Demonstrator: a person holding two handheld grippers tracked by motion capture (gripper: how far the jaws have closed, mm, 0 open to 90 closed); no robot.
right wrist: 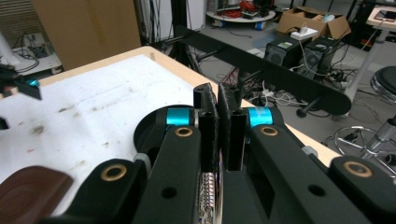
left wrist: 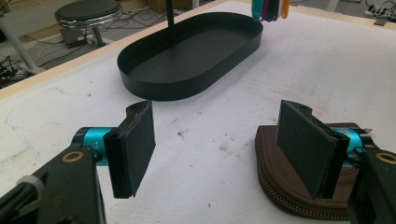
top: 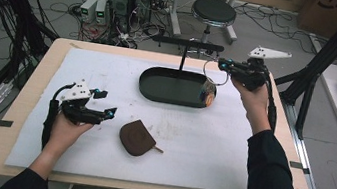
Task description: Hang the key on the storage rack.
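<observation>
My right gripper (top: pixel 221 63) is up at the back right, above the right end of a black oval tray (top: pixel 156 92). Its jaws are shut (right wrist: pixel 218 95) on a thin metal key ring (top: pixel 211 72), from which a colourful bunch of tags (top: pixel 208 96) hangs over the tray's end. The tags' tips (left wrist: pixel 270 8) dangle beyond the tray (left wrist: pixel 140 79) in the left gripper view. My left gripper (top: pixel 108 104) rests low at the front left, open (left wrist: pixel 219 149) and holding nothing. A brown zipped leather pouch (top: pixel 135 137) lies just to its right, partly behind one pad (left wrist: pixel 306 140).
A thin post (top: pixel 183 56) rises from the tray and carries a black crossbar (top: pixel 188 43), which runs close past my right jaws (right wrist: pixel 280 74). The white mat (top: pixel 199 144) covers the wooden table. A stool (top: pixel 214 11), cables and computers stand beyond the far edge.
</observation>
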